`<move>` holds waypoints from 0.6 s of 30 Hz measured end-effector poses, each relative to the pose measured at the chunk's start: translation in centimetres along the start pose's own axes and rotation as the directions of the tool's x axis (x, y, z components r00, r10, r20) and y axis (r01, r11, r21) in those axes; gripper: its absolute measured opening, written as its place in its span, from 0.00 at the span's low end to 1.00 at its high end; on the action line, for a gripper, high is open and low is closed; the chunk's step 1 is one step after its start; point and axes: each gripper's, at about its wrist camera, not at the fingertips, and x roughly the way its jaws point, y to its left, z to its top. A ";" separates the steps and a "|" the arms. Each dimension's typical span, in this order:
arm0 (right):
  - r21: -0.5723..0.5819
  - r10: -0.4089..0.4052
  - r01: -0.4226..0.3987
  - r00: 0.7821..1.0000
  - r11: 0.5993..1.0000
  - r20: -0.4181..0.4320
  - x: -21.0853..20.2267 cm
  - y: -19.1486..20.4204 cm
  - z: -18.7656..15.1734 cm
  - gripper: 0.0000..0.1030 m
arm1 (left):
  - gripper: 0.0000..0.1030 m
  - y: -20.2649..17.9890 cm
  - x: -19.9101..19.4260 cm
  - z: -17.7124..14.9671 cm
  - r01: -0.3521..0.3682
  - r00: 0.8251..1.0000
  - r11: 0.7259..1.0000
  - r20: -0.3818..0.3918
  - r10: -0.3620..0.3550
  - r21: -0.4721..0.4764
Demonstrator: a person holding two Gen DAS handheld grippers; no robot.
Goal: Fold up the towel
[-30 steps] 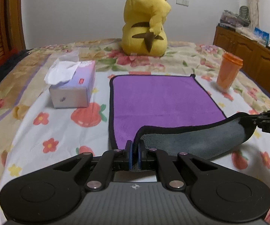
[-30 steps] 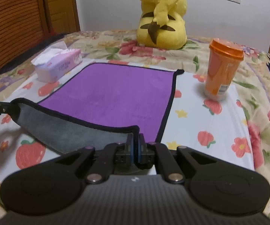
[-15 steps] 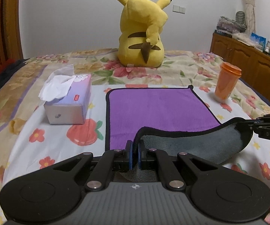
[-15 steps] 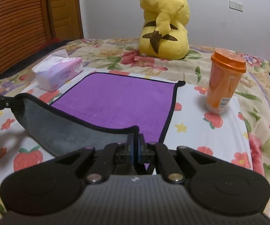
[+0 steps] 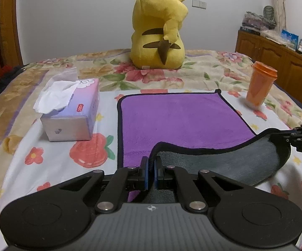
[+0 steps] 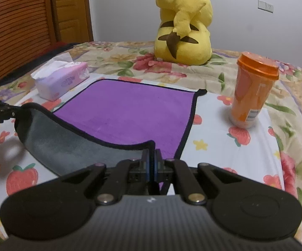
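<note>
Purple towel (image 5: pixel 178 117) lies on the bed (image 5: pixel 52 165) in front of the yellow plush (image 5: pixel 159 29). Each near corner is pinched: left hand-held gripper (image 5: pixel 150 174) and right hand-held gripper (image 6: pixel 151 163) are closed on the lifted grey-backed edge, seemingly clear of the bed.

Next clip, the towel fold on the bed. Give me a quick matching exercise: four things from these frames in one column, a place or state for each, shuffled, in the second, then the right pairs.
Things:
1. towel
2. tissue box
3. orange cup
4. plush toy

Places or states:
A. sits at the far end of the bed, back to the cameras
B. near edge lifted, gray underside showing
C. stands upright to the right of the towel
D. lies to the left of the towel, a tissue sticking out

Pairs: 1-B, 2-D, 3-C, 4-A
</note>
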 end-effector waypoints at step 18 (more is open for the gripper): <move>0.027 0.016 -0.017 0.998 0.999 0.055 0.5 -1.0 1.1 0.05 | 0.08 0.4 0.2 1.8 0.012 0.999 1.000 0.047 -0.011 -0.009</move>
